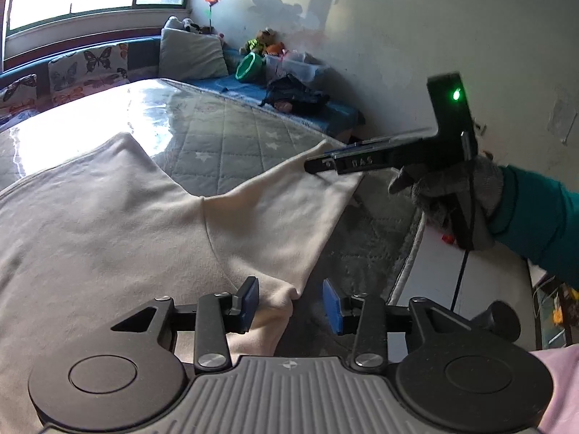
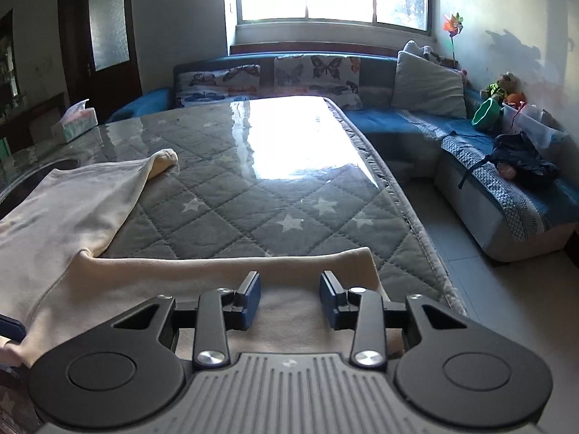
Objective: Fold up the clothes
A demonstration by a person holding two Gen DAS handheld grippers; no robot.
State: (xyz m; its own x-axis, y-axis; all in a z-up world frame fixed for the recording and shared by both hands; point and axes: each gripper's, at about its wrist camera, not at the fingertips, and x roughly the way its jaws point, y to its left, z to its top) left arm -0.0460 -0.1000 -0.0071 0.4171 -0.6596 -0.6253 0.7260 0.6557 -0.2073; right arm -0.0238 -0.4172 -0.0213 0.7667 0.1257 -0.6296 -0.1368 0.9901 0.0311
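While the cream garment spreads flat over the quilted star-patterned table cover, most of its body lies to the left of the left gripper and ahead of it, reaching under the gripper's left blue pad. The left gripper's jaws stand apart — a small bunched fold of the cloth pokes into the gap between them, touching the left pad, with the right pad clear of it. Ahead and to the right of this gripper, one sleeve stretches out toward the table's edge, and its tip lies at the fingertips of the right gripper, held by a gloved hand with a teal cuff behind it. From this side view the two fingers look close together over the sleeve end, though whether they pinch it is hard to tell.

Seen from the right wrist, the right gripper has its jaws spread wide, nothing between the pads — the sleeve runs crosswise directly beneath and just ahead of them. The garment's body lies off to the left, its far sleeve rolled near the cover's middle. A tissue box sits far ahead on the left.
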